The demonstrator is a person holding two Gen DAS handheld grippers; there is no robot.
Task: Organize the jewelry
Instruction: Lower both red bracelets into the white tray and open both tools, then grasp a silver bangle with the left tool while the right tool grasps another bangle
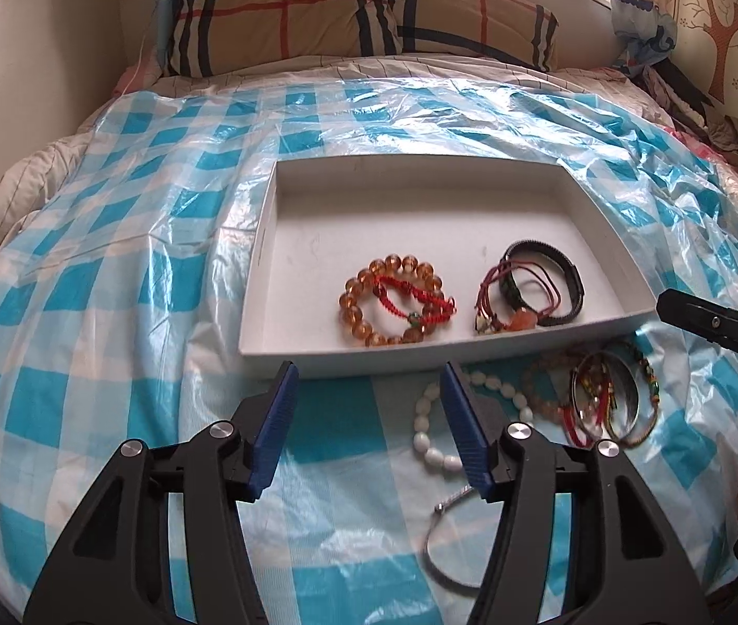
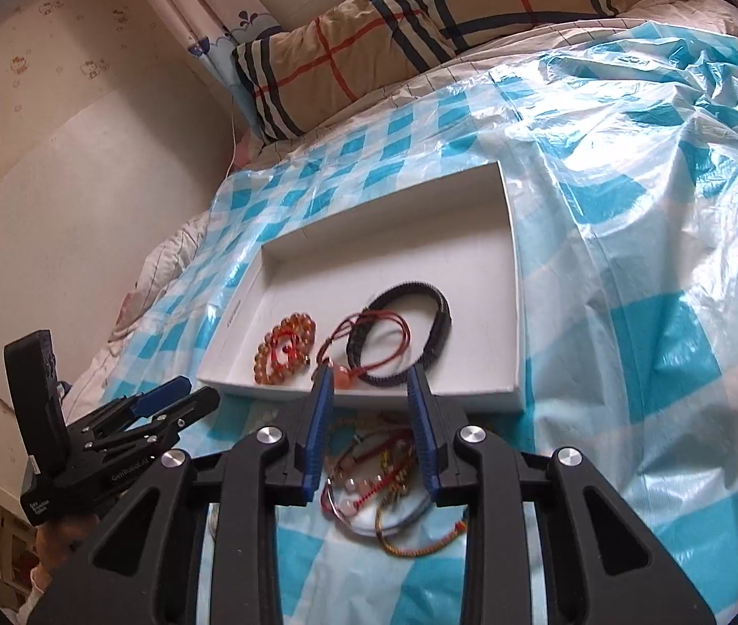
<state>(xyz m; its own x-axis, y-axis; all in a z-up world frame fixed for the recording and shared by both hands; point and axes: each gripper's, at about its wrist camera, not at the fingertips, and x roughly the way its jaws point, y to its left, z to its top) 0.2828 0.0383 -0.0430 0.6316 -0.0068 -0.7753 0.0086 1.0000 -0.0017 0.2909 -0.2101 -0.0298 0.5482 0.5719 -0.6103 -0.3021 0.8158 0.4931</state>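
Observation:
A white tray (image 1: 421, 166) lies on the bed and holds an amber bead bracelet (image 1: 395, 302) with a red cord, a black braided bracelet (image 1: 556, 281) and red cord bracelets. In front of the tray lie a white bead bracelet (image 1: 431, 432), a silver bangle (image 1: 442, 547) and a pile of mixed bracelets (image 1: 598, 396). My left gripper (image 1: 369, 390) is open and empty, just before the tray's near edge. My right gripper (image 2: 369, 390) is open and empty above the pile (image 2: 374, 489). The tray (image 2: 509, 281) shows beyond it.
A blue and white checked plastic sheet (image 1: 134, 260) covers the bed. A plaid pillow (image 1: 343, 10) lies at the head by the window. The wall (image 2: 56, 182) runs along the bed's left side. Dark clothes (image 1: 723, 140) lie at the far right.

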